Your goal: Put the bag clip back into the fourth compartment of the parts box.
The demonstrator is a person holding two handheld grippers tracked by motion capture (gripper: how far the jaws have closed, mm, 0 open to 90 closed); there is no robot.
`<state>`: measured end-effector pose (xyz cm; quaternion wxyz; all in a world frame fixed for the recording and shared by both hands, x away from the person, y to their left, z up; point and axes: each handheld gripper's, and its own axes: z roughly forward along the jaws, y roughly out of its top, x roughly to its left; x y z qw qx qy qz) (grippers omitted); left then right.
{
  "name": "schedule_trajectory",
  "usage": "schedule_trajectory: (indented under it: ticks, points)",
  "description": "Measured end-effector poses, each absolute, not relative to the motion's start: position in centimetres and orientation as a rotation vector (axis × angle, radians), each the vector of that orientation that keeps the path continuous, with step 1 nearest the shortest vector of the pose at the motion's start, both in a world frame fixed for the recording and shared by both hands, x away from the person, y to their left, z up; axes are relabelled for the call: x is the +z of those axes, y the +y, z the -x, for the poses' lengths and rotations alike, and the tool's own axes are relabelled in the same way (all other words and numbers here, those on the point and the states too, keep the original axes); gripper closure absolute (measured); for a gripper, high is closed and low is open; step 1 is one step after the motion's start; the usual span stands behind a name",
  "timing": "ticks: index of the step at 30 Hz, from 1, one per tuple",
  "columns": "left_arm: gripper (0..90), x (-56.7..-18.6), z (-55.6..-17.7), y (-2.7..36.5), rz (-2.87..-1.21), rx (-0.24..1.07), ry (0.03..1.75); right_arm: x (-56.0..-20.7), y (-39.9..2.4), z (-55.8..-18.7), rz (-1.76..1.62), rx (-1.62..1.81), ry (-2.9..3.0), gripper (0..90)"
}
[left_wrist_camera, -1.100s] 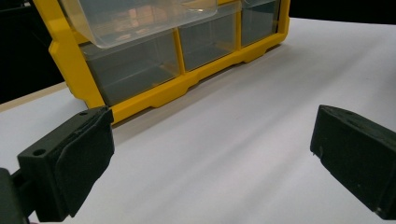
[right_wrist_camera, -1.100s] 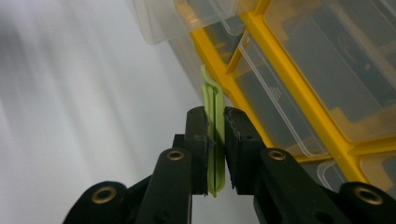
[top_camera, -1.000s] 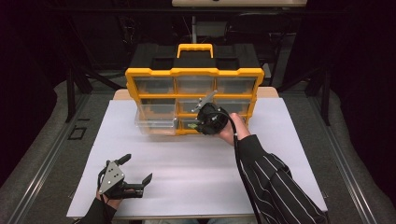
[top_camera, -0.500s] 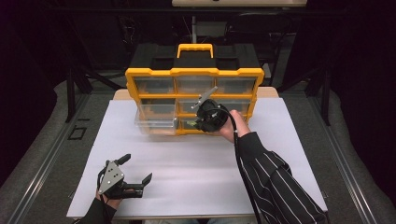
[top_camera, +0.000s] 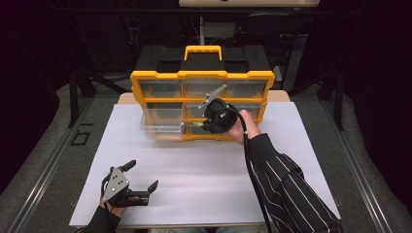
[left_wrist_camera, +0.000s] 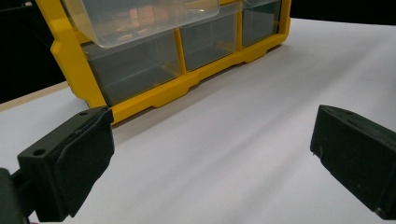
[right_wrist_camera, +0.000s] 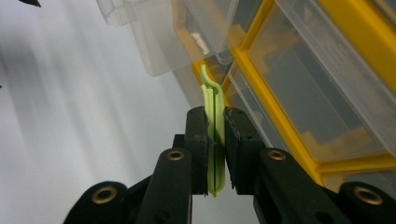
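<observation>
Right gripper point(right_wrist_camera: 215, 140) clamps a green clip point(right_wrist_camera: 214, 116) at the organizer's point(top_camera: 201, 77) open drawer point(top_camera: 163, 127), twelve o'clock; stowing apparently remains. Left gripper point(top_camera: 142, 177) idles apart.

My high view is bright on the white paper-covered desk point(top_camera: 204, 165), black all around. Overhead light throws soft shadows. In the right gripper view the yellow plastic drawer cabinet point(right_wrist_camera: 299, 93) blurs, with glare.

One yellow organizer point(top_camera: 202, 75) with nine clear drawers, one green clip point(right_wrist_camera: 215, 140), two tools.
</observation>
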<state>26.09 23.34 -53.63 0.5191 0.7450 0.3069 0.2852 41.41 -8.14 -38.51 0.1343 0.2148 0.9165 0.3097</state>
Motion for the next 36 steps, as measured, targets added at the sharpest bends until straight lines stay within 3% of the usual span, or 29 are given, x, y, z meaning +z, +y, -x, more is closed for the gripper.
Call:
schedule_trajectory:
  ticks: [36]
  points:
    - [0.0, -53.6, -26.1, 23.5, -1.776, 0.671, 0.741, -34.1, -6.4, -41.7, -0.552, 0.914, 2.622, 80.4]
